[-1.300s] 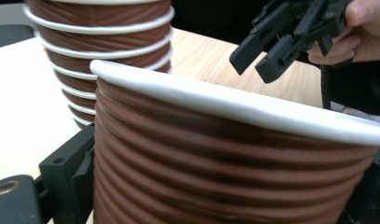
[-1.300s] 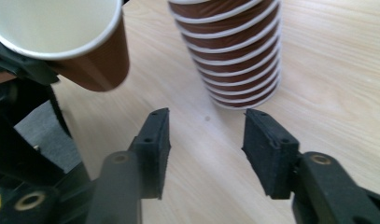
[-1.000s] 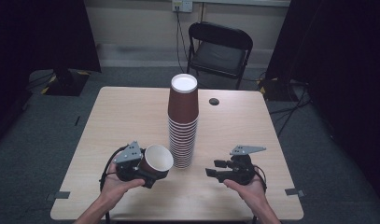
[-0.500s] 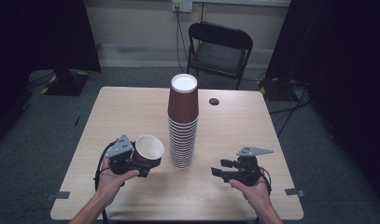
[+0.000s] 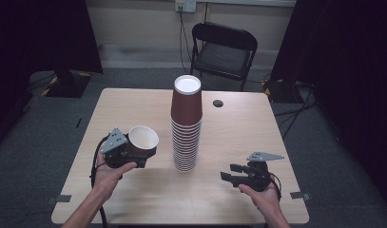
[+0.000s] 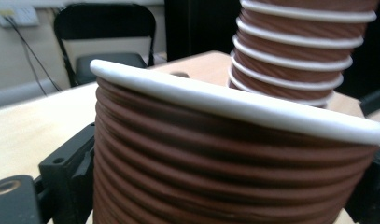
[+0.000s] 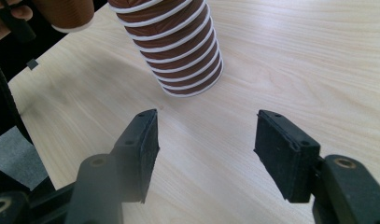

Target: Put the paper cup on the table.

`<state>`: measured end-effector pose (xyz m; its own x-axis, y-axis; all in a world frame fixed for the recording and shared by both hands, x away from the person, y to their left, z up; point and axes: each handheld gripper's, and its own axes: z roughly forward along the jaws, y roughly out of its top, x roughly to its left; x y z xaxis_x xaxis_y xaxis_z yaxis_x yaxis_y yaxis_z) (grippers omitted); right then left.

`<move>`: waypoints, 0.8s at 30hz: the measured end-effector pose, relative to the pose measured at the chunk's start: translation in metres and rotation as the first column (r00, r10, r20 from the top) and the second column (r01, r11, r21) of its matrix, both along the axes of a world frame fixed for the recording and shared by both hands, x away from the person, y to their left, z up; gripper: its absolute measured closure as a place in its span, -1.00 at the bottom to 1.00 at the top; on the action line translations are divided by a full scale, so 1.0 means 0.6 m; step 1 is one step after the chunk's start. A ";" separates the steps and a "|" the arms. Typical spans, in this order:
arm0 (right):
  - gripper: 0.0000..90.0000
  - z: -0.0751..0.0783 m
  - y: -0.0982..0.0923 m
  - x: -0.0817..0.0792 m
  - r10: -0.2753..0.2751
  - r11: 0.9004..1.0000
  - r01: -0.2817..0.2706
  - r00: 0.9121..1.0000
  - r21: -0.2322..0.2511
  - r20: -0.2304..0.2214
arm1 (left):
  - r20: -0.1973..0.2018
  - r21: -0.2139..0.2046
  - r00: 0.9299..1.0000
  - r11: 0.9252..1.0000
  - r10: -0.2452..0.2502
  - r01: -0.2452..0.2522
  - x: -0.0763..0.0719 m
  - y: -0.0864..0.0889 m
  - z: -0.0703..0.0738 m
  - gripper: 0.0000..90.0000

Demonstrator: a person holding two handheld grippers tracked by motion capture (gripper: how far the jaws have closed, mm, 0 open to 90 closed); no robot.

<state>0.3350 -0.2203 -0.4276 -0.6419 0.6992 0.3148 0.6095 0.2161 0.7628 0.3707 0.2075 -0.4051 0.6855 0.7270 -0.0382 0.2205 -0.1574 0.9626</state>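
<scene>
A tall stack of brown ribbed paper cups (image 5: 185, 137) stands upside down at the table's middle. To its left, my left gripper (image 5: 137, 155) is shut on a single brown cup (image 5: 142, 140), held off the table with its white inside facing up. In the left gripper view that cup (image 6: 225, 154) sits between the jaws of the gripper (image 6: 215, 191), with the stack (image 6: 295, 51) just behind. My right gripper (image 5: 231, 172) hovers right of the stack near the front edge. Its jaws have just been opening, and nothing is between them in the right gripper view (image 7: 206, 149), which looks at the stack's base (image 7: 178, 51).
The light wooden table (image 5: 257, 133) bears a small dark round object (image 5: 218, 103) at the back right. A black folding chair (image 5: 222, 47) stands behind the table. Dark curtains hang on both sides, and cables run along the floor.
My left hand has carried the cup leftward and farther from me, away from the stack. The right hand has stayed almost where it was.
</scene>
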 end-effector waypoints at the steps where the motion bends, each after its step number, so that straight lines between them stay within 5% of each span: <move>1: -0.11 -0.001 -0.001 0.000 -0.004 1.000 0.004 1.000 0.003 0.001 | 0.007 -0.001 1.000 1.000 0.006 -0.006 0.003 0.000 0.003 -0.87; 5: -0.11 -0.004 -0.002 0.001 -0.006 1.000 0.006 1.000 0.011 -0.003 | 0.029 -0.014 0.999 1.000 0.027 -0.027 0.018 0.003 0.008 -0.87; 11: -0.11 -0.006 -0.003 0.001 -0.007 1.000 0.007 1.000 0.010 -0.006 | -0.013 -0.018 0.999 0.999 0.049 -0.050 0.050 0.002 0.004 -0.87; 14: -0.10 -0.008 -0.004 0.001 -0.006 1.000 0.006 1.000 0.010 -0.008 | -0.002 -0.032 0.998 0.998 0.062 -0.062 0.065 -0.002 -0.002 -0.87; 17: -0.10 -0.010 -0.004 0.001 -0.008 1.000 0.008 1.000 0.009 -0.011 | -0.017 -0.003 0.998 0.998 0.065 -0.065 0.080 -0.004 -0.007 -0.87; 24: -0.10 -0.012 0.001 0.003 0.003 1.000 -0.003 1.000 0.008 -0.017 | -0.049 -0.008 0.994 0.995 0.097 -0.098 0.117 0.000 -0.024 -0.87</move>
<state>0.3367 -0.2197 -0.4346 -0.6386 0.6947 0.3311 0.6217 0.2121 0.7540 0.4410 0.2076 -0.4198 0.6084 0.7898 -0.0775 0.2804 -0.1226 0.9520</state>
